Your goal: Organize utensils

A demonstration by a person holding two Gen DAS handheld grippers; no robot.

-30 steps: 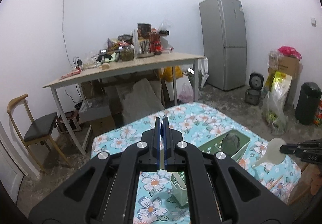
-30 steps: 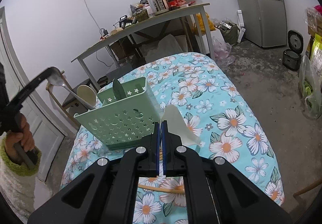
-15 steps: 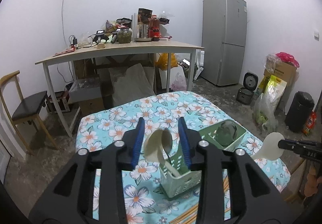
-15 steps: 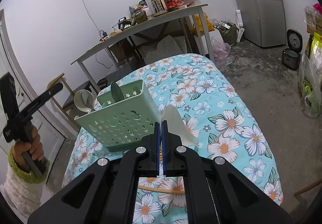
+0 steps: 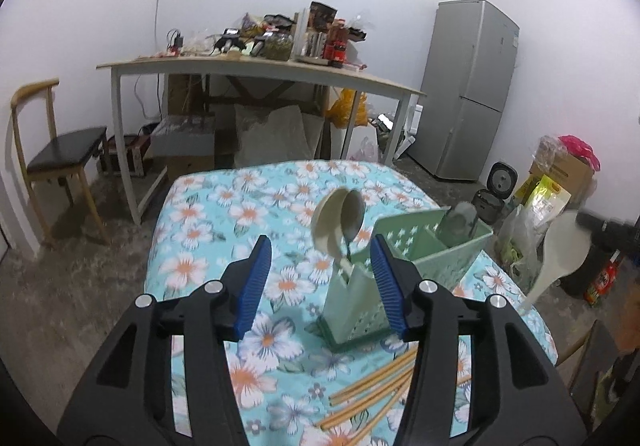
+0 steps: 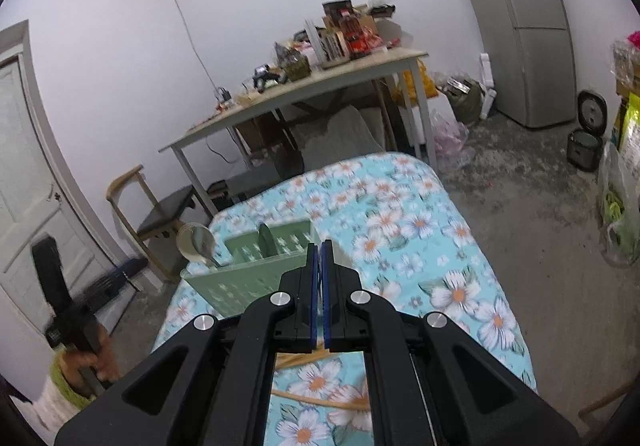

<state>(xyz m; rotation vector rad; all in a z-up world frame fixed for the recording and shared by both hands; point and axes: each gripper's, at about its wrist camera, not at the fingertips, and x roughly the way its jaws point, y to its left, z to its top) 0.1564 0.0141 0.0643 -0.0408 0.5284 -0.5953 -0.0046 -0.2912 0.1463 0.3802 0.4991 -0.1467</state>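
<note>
My left gripper [image 5: 320,278] had just been opening, nothing between its blue pads, the jaws standing apart before the green caddy [image 5: 408,266] on the floral tablecloth [image 5: 224,213]. Two spoons [image 5: 340,221] stood upright in its near compartment, bowls up, handles down. My right gripper [image 6: 320,286] was clamped on the white rice paddle [image 5: 560,254], blade raised, handle slanting down. Chopsticks [image 5: 372,394] lay flat beside the caddy, slanting diagonally.

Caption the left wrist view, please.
Open left gripper behind green caddy holding spoons; chopsticks on floral cloth.
</note>
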